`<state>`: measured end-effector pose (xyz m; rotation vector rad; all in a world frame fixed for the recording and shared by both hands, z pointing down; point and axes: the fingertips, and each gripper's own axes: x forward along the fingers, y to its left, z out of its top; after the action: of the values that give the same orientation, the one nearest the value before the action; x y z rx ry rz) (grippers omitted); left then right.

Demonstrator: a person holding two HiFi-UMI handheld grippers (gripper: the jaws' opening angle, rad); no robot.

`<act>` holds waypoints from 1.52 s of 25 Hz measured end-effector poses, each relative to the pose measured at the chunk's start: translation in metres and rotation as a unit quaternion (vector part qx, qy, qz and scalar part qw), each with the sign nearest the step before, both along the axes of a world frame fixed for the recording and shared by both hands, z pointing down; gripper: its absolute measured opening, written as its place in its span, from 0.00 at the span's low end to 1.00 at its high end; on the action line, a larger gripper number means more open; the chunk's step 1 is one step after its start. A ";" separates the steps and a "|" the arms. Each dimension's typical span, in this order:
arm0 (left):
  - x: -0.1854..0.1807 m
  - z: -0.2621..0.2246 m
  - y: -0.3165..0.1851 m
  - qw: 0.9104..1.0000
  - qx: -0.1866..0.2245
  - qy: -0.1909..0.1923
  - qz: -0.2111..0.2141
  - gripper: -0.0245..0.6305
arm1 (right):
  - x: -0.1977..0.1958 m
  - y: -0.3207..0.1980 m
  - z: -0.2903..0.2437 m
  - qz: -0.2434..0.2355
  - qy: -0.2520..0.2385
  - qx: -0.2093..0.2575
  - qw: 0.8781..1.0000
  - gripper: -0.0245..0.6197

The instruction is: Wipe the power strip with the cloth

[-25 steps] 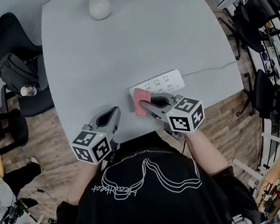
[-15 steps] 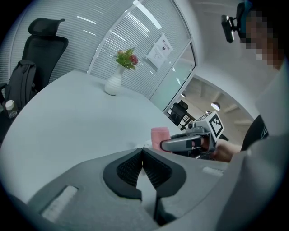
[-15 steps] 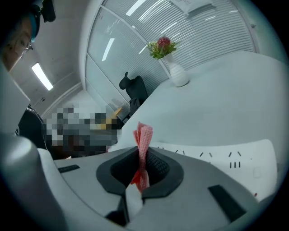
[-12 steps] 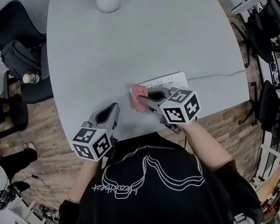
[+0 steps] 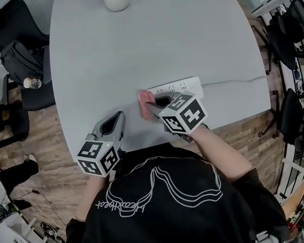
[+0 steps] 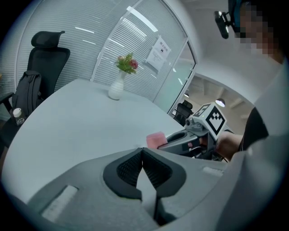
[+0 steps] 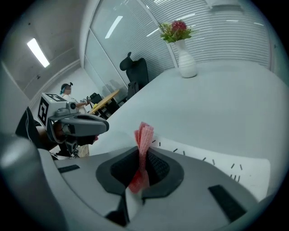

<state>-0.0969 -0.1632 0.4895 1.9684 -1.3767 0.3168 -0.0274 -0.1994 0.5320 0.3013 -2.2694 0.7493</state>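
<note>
A white power strip (image 5: 180,85) lies on the grey table (image 5: 152,37), its cord running off to the right. My right gripper (image 5: 147,106) is shut on a folded pink cloth (image 5: 145,99), which sticks out past the jaws at the strip's left end. In the right gripper view the cloth (image 7: 143,140) stands upright between the pads, with the strip (image 7: 212,160) just beyond it. My left gripper (image 5: 119,117) rests near the table's front edge, shut and empty; the left gripper view shows its pads (image 6: 151,169) pressed together and the cloth (image 6: 156,140) ahead of it.
A white vase (image 5: 116,0) with flowers stands at the table's far edge. Dark office chairs (image 5: 16,59) sit at the left and more chairs (image 5: 289,25) at the right. The strip's cord (image 5: 236,80) crosses the table rightward. Wood floor surrounds the table.
My right gripper with the pink cloth has slid left along the power strip to its left end. The left gripper has stayed put near the table edge.
</note>
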 end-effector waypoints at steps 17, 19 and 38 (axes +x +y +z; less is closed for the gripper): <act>-0.005 -0.002 -0.008 1.000 0.004 0.017 -0.009 0.06 | 0.009 -0.007 0.004 0.001 0.047 0.011 0.999 0.11; -0.003 0.000 -0.009 0.999 0.001 0.030 -0.016 0.06 | 0.013 -0.009 0.005 0.005 0.045 0.010 0.999 0.11; 0.016 0.002 -0.019 0.999 0.000 0.043 0.005 0.06 | 0.092 -0.036 0.004 0.084 0.044 0.003 0.996 0.11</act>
<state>-0.0811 -0.1824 0.4911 1.9671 -1.3132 0.2341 0.0643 -0.2350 0.5363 0.5222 -2.1823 0.7983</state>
